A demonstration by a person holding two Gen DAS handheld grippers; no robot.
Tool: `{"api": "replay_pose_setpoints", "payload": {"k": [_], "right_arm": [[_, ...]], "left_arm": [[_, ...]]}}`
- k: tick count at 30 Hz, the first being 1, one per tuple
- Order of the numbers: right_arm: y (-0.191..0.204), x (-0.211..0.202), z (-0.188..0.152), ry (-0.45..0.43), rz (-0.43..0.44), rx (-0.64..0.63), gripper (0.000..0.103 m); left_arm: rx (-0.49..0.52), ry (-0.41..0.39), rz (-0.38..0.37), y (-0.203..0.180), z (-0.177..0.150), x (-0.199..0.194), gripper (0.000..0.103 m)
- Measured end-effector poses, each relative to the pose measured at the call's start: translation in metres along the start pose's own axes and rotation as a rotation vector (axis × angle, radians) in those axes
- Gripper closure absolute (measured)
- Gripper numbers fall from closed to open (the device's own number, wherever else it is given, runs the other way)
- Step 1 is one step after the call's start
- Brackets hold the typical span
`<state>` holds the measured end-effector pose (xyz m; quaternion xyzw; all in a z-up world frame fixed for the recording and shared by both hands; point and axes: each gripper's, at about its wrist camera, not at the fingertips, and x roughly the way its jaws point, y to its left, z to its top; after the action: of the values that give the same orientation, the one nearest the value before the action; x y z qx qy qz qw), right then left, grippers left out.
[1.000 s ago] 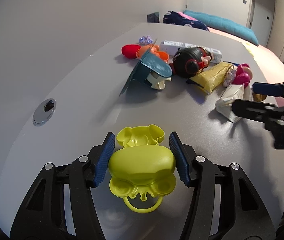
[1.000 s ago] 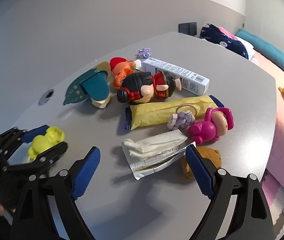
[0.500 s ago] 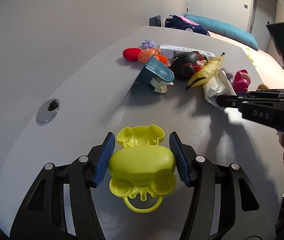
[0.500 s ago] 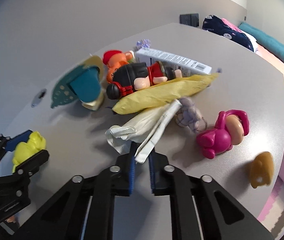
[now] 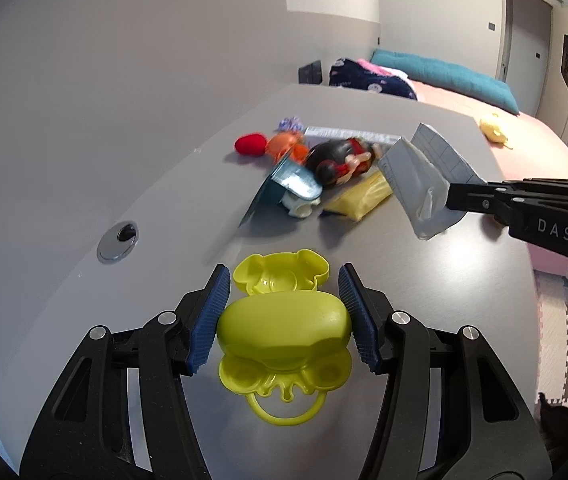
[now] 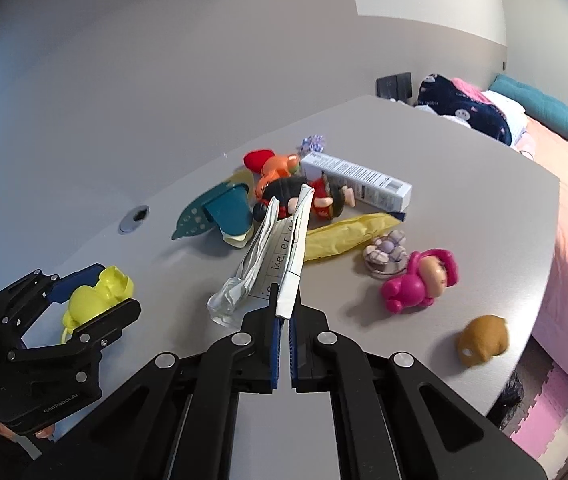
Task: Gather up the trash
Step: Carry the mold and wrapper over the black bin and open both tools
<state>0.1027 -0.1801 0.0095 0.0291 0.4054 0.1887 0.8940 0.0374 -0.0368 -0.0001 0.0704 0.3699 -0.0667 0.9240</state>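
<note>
- Right gripper (image 6: 282, 322): black frame, blue ribbed fingers (image 6: 275, 354) pressed together on the lower edge of a crumpled white paper wrapper with printed lettering (image 6: 279, 252); the wrapper stands up from the fingers, clear of the grey worktop (image 6: 464, 208).
- Same wrapper in the left wrist view (image 5: 424, 184): pinched at the tip of the right gripper (image 5: 454, 196), hanging above the worktop (image 5: 163, 208), in front of the toy cluster.
- Left gripper (image 5: 284, 312): blue ribbed fingers (image 5: 209, 320) pinching a lime-yellow plastic bear-shaped case with a ring at its near end (image 5: 284, 332), one finger on each side, hinged lid open at the far end.
- Same gripper in the right wrist view (image 6: 95, 292), low at left, with the yellow case (image 6: 97, 294) between its fingers.
- Yellow foil snack packet (image 6: 348, 234): flat on the worktop, just beyond the raised wrapper.
- White printed carton, long and narrow (image 6: 358, 180): lying behind the packet.
- Black-haired doll in red clothing (image 6: 304, 198): on its side, touching the carton.
- Orange and red toy figure (image 6: 273, 164): just behind the doll.
- Teal fin-shaped plastic toy (image 6: 219, 214): left of the doll.
- Pink hooded baby figure (image 6: 420, 282): right of the wrapper, beside a small lilac knitted piece (image 6: 386, 254).
- Brown soft toy (image 6: 482, 340): near the worktop's right edge.
- Round metal cable port (image 6: 134, 218): set in the worktop, left side.
</note>
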Motion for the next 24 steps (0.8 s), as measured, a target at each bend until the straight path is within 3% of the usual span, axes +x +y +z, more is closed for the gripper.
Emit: {"api": "replay_pose_setpoints", "payload": {"k": [11, 24], "right_arm": [[-0.052, -0.058, -0.008, -0.073, -0.028, 0.054, 0.099], [-0.141, -0.108, -0.033, -0.118, -0.127, 0.191, 0.099]], "left_arm": [[0.017, -0.043, -0.066, -0.059, 0.026, -0.012, 0.047], [0.120, -0.055, -0.225, -0.166, 0.062, 0.006, 0.047]]}}
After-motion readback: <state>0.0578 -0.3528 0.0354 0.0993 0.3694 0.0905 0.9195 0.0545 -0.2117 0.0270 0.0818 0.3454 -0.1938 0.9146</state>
